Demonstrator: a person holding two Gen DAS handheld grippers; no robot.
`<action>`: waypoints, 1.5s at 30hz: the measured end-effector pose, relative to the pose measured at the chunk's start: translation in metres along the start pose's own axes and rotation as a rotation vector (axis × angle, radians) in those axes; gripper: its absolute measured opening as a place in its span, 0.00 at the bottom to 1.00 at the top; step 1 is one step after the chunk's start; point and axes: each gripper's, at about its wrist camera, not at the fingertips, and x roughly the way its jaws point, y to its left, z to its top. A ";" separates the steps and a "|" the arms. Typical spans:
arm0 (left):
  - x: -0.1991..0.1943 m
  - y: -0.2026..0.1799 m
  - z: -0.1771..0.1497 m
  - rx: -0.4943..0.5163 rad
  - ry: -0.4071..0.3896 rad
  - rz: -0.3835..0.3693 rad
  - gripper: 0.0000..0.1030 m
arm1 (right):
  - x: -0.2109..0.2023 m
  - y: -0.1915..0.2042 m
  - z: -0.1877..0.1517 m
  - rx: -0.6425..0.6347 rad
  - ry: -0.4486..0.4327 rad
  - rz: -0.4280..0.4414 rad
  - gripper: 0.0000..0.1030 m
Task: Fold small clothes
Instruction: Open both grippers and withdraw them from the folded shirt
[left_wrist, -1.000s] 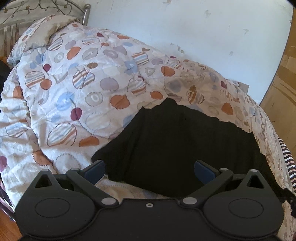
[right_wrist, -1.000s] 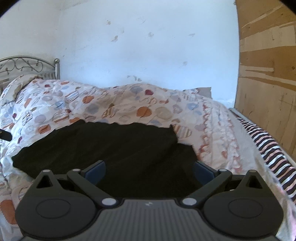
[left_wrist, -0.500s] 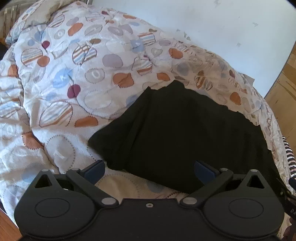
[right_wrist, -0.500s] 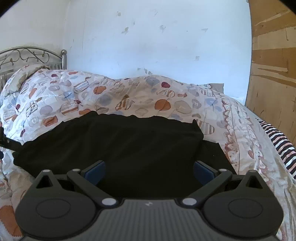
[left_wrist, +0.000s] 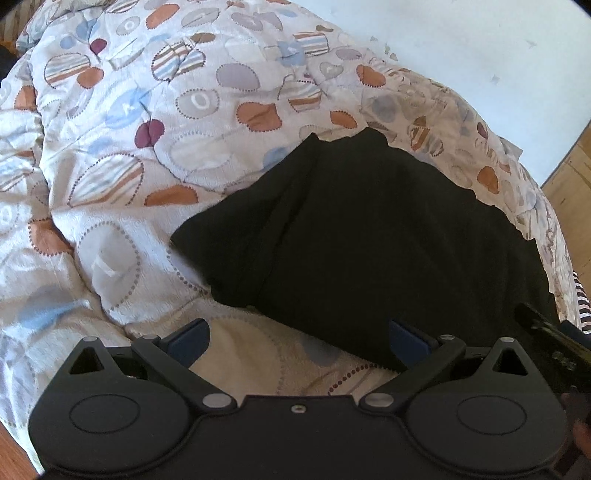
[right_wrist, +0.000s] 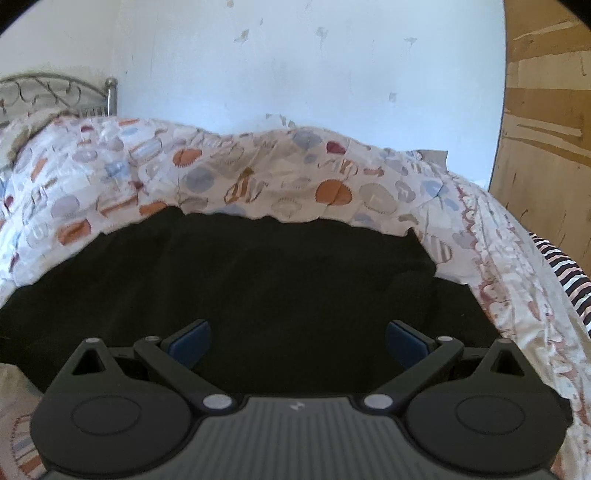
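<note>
Left gripper (left_wrist: 297, 339): jaws standing wide apart, gripping nothing, hanging over the near left edge of the black garment (left_wrist: 369, 251). Right gripper (right_wrist: 297, 341): jaws likewise spread, nothing between them, hovering above the garment (right_wrist: 240, 288). Garment is lying spread on the patterned quilt (left_wrist: 129, 129). Beyond, a white wall (right_wrist: 295, 66) is showing, with a metal headboard (right_wrist: 55, 92) far left.
</note>
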 end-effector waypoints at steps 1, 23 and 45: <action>0.001 0.000 0.000 -0.002 0.002 -0.002 0.99 | 0.004 0.003 -0.003 -0.008 0.012 0.001 1.00; 0.012 0.002 -0.005 -0.020 0.039 0.004 0.99 | -0.012 0.016 -0.064 -0.017 -0.095 -0.006 1.00; 0.051 0.003 0.010 -0.045 0.007 -0.015 0.99 | -0.012 0.011 -0.068 0.016 -0.110 0.016 1.00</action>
